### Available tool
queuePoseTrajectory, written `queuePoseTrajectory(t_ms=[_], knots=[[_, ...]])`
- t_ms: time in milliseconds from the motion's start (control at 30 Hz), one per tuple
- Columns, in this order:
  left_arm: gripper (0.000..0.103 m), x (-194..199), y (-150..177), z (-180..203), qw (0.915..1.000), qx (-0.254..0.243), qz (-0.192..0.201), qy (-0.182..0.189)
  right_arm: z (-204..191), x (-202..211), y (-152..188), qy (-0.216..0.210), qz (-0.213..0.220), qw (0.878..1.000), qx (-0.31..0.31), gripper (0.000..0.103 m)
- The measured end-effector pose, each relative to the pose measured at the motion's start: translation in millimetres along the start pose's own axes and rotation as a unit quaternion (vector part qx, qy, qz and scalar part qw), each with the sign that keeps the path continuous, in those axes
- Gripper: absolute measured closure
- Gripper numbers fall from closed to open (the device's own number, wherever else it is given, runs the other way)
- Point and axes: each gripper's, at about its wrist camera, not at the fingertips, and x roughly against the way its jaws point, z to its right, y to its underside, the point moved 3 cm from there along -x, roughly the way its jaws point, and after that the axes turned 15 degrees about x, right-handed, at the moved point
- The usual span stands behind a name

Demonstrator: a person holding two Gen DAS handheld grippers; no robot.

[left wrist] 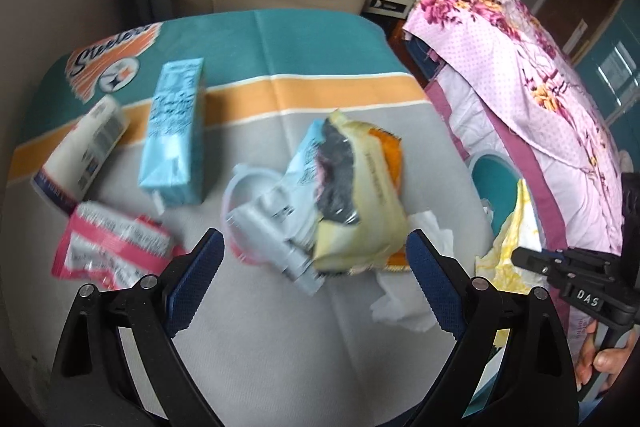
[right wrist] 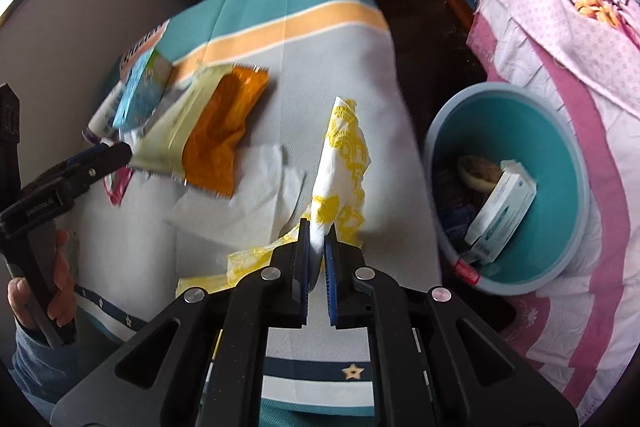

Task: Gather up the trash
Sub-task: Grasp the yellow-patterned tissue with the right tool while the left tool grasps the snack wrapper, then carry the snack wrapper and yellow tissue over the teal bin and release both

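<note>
My right gripper (right wrist: 317, 247) is shut on a white and yellow wrapper (right wrist: 340, 163) and holds it up above the table, left of the teal basin (right wrist: 560, 143). The basin holds a white box (right wrist: 500, 211) and other trash. My left gripper (left wrist: 316, 255) is open above the table, just short of a pale yellow and orange snack bag (left wrist: 360, 195). It also shows at the left of the right wrist view (right wrist: 116, 153), by the snack bag (right wrist: 216, 139). The yellow wrapper (left wrist: 512, 239) and the right gripper (left wrist: 532, 259) show at the right of the left wrist view.
On the table cloth (left wrist: 260, 327) lie a light blue carton (left wrist: 174, 131), a white tube (left wrist: 84, 155), a pink wrapper (left wrist: 112, 247), a clear lid (left wrist: 248, 195), a grey-white pack (left wrist: 280, 227) and white tissue (left wrist: 412, 291). A flowered bed cover (left wrist: 540, 107) is at the right.
</note>
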Motion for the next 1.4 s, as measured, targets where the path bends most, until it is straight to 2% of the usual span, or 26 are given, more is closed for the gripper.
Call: queuePoseTrajectory(t_ms=[167, 233, 300, 367, 500, 633, 1067, 1267, 1400], knots=[[0.011, -24, -4, 29, 0.9989, -0.037, -0.007, -0.029, 14, 2, -8, -0.007, 0.015, 1.000, -0.011, 0.096], [0.019, -33, -2, 35, 0.9976, -0.049, -0.006, -0.050, 17, 0, -8, -0.011, 0.018, 1.000, -0.015, 0.096], [0.036, -43, 1, 39, 0.9958, -0.058, -0.013, -0.070, 21, -3, -8, -0.015, 0.019, 1.000, -0.018, 0.096], [0.043, -50, 3, 40, 0.9953, -0.057, -0.020, -0.076, 22, -6, -7, -0.017, 0.018, 1.000, -0.018, 0.096], [0.051, -51, 7, 42, 0.9934, -0.064, -0.004, -0.095, 23, -8, -6, -0.026, 0.019, 0.999, -0.019, 0.096], [0.055, -38, 7, 44, 0.9941, -0.064, 0.012, -0.087, 21, 2, -7, -0.034, 0.035, 0.999, -0.017, 0.096], [0.055, 30, -9, 23, 0.9988, 0.001, 0.043, -0.025, 12, 43, -16, -0.025, 0.082, 0.996, -0.008, 0.096], [0.055, 31, 7, 52, 0.9990, -0.028, 0.034, -0.004, 32, 70, -13, -0.005, 0.107, 0.994, -0.024, 0.096], [0.055, 18, 19, 88, 0.9985, -0.050, 0.017, 0.014, 50, 87, -6, 0.011, 0.120, 0.992, -0.036, 0.096]])
